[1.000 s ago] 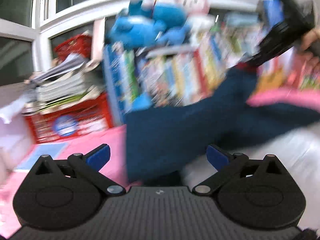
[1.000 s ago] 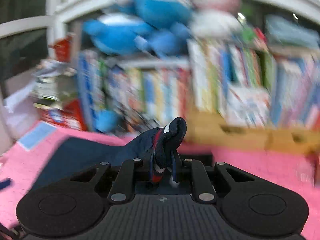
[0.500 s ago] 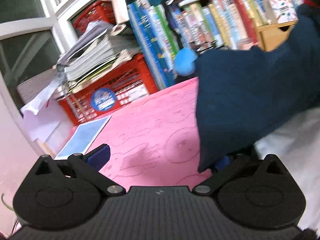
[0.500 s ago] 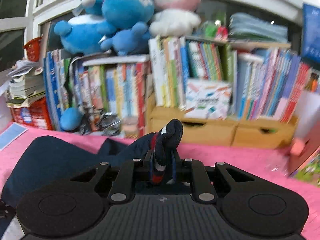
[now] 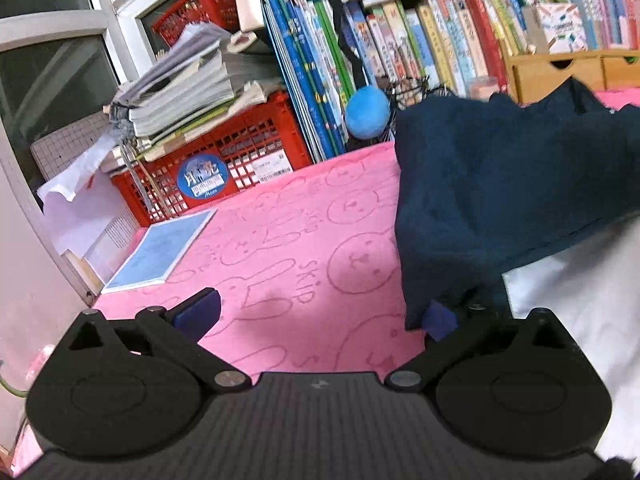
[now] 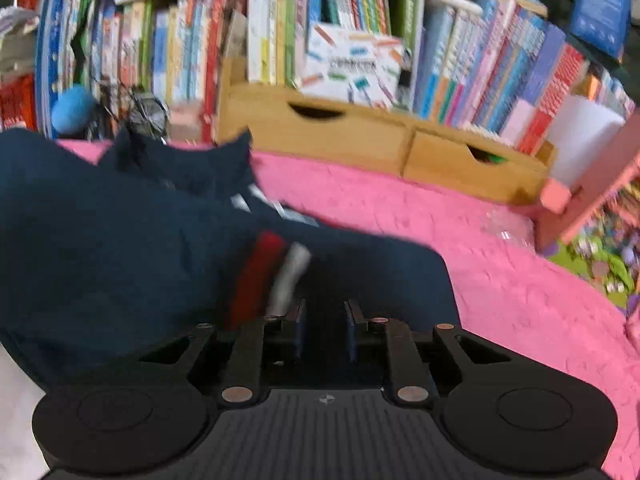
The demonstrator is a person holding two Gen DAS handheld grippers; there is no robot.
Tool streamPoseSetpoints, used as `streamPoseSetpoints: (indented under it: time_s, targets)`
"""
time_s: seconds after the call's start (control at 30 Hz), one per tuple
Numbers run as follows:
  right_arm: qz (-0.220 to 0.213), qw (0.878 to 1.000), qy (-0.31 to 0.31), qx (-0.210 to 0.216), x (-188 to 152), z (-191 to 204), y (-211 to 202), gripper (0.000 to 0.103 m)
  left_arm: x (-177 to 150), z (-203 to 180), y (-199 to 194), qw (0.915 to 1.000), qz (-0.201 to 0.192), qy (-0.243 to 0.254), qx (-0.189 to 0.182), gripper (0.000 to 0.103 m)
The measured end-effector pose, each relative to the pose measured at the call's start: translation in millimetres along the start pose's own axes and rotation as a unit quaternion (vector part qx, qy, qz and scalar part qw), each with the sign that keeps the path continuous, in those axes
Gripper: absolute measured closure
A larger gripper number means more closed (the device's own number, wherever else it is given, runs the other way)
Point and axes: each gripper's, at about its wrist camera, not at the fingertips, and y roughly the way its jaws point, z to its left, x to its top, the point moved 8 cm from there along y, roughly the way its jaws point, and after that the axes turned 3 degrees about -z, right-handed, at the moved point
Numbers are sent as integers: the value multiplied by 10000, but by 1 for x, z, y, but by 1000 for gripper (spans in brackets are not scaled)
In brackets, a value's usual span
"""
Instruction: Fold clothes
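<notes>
A navy garment (image 5: 500,184) with red and white trim lies on the pink rabbit-print cloth (image 5: 288,240). My left gripper (image 5: 320,312) is open just above the cloth; its right finger (image 5: 440,316) is at the garment's lower left corner, partly under the hem. In the right wrist view the garment (image 6: 120,240) spreads left and ahead, its red and white cuff (image 6: 276,272) lying loose just beyond my right gripper (image 6: 323,320). The jaws stand a little apart with nothing clamped between them.
A red crate (image 5: 208,168) with stacked papers and a blue notebook (image 5: 160,248) sit far left. Book rows and wooden drawers (image 6: 360,140) line the back. A white cloth (image 5: 580,288) lies under the garment at right. A pink object (image 6: 580,192) stands at right.
My right gripper has lowered the garment onto the cloth and opened slightly, letting go of the cuff it held. My left gripper has barely moved, still open at the garment's corner.
</notes>
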Motion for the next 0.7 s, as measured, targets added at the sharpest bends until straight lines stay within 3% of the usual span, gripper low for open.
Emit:
streamPoseSetpoints:
  time_s: [0.17,0.2,0.27,0.37,0.43,0.57,0.7]
  targets:
    - [-133,9994,296,129,-3,-10,-13,78,8,8,-26,9995,-310,54,-101,0]
    - [-241,9990,281,238,2,-6,-21,76,11,7,-29,9991,-357,-7,-249,0]
    - [-467,9972,227,543,14,8,-38,59,16,6,-33,9969,-394,-257,-631,0]
    - [-802,9904,-54,1127,33,47,-67,40,21,-3,-35,9865,-318,-792,-1401,0]
    - [-872,9823,-206,1647,44,79,-81,39,20,-13,-34,9821,-305,-836,-1658,0]
    - [-562,9547,124,2919,60,132,-95,39,9,-31,-5,9980,-167,37,-601,1]
    - [-225,9386,312,3428,90,178,-85,38,3,-42,23,9982,127,47,-577,1]
